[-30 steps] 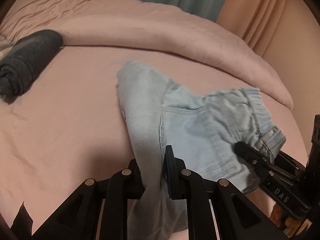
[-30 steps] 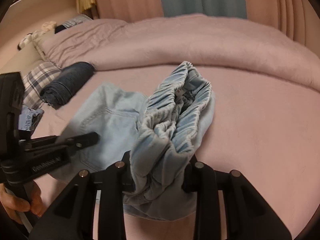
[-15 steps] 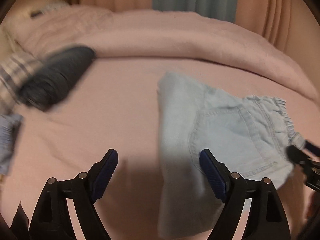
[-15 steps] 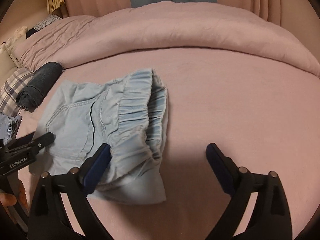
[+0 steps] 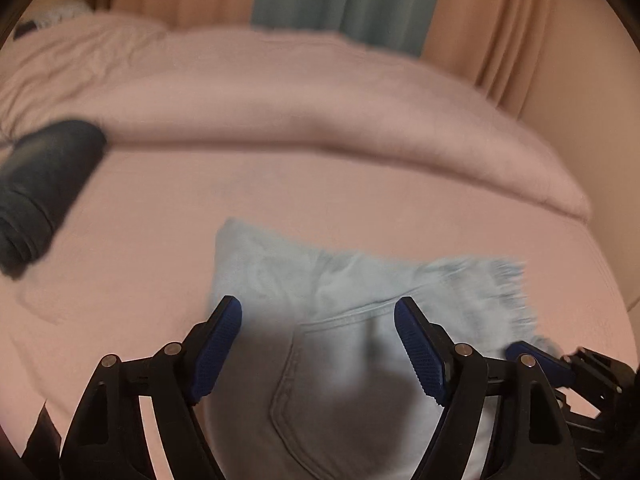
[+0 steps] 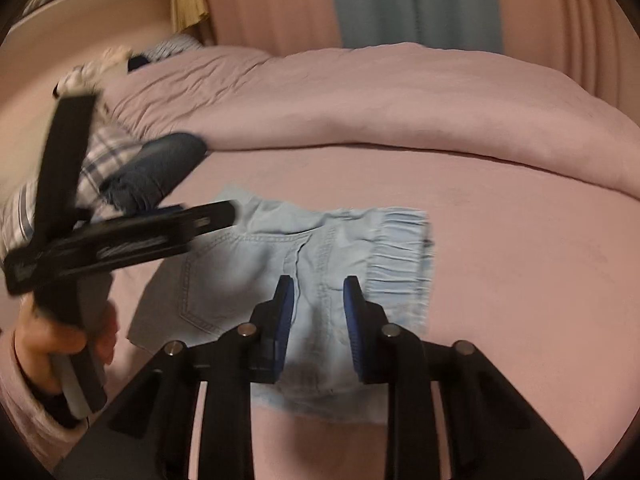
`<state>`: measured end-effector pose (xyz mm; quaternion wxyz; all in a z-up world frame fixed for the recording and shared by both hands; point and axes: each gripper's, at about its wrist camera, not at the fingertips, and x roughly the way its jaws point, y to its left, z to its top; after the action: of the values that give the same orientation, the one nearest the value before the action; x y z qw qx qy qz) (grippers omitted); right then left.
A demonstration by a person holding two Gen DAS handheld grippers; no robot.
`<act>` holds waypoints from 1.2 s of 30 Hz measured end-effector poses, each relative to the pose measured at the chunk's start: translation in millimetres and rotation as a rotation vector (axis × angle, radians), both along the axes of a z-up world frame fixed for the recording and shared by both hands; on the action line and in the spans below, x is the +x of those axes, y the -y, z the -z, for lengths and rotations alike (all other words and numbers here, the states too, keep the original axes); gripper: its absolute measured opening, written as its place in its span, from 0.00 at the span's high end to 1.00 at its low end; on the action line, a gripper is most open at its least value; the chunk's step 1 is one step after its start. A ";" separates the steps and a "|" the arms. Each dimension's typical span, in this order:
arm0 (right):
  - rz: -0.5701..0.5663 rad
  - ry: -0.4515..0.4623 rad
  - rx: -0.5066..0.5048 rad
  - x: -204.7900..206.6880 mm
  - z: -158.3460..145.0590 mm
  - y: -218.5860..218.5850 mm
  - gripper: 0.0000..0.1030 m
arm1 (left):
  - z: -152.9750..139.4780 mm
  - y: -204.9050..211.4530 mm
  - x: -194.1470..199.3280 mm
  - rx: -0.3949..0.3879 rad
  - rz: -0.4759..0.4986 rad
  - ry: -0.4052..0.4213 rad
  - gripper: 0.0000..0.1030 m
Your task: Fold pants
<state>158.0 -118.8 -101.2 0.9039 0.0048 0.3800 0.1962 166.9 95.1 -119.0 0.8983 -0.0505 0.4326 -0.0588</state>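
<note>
Light blue denim pants (image 5: 344,340) lie folded flat on the pink bed sheet (image 5: 152,248), back pocket up; in the right wrist view the pants (image 6: 248,276) show their gathered elastic waistband (image 6: 404,256) on the right. My left gripper (image 5: 318,344) is open and empty, hovering just above the pocket area. My right gripper (image 6: 319,312) is open with a narrower gap, empty, above the middle seam. The left gripper also shows in the right wrist view (image 6: 224,210), over the pants' left edge.
A rolled dark garment (image 5: 44,188) lies at the left of the bed, also in the right wrist view (image 6: 160,168). A pink duvet (image 5: 320,108) is bunched along the back. A plaid pillow (image 6: 96,160) lies at far left. Curtains (image 6: 416,4) hang behind.
Both grippers let go of the pants, which now lie flat. Both have since come in low over the pants, and the right jaws have narrowed.
</note>
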 end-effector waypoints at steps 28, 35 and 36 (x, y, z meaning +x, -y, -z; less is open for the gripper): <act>0.054 0.013 -0.019 -108.4 -87.4 13.9 0.12 | -90.3 -11.8 -168.8 0.018 -0.092 -0.012 0.02; 0.075 0.028 -0.038 -133.4 -108.0 13.7 0.05 | -118.1 9.3 -205.7 0.056 -0.078 0.008 0.02; 0.080 0.030 -0.044 -136.2 -111.1 13.9 0.05 | -121.0 12.2 -209.5 0.063 -0.078 0.013 0.02</act>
<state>21.8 -132.7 9.8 0.9164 -0.0027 0.3703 0.1516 -42.6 82.9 2.0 0.9039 -0.0384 0.4259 -0.0104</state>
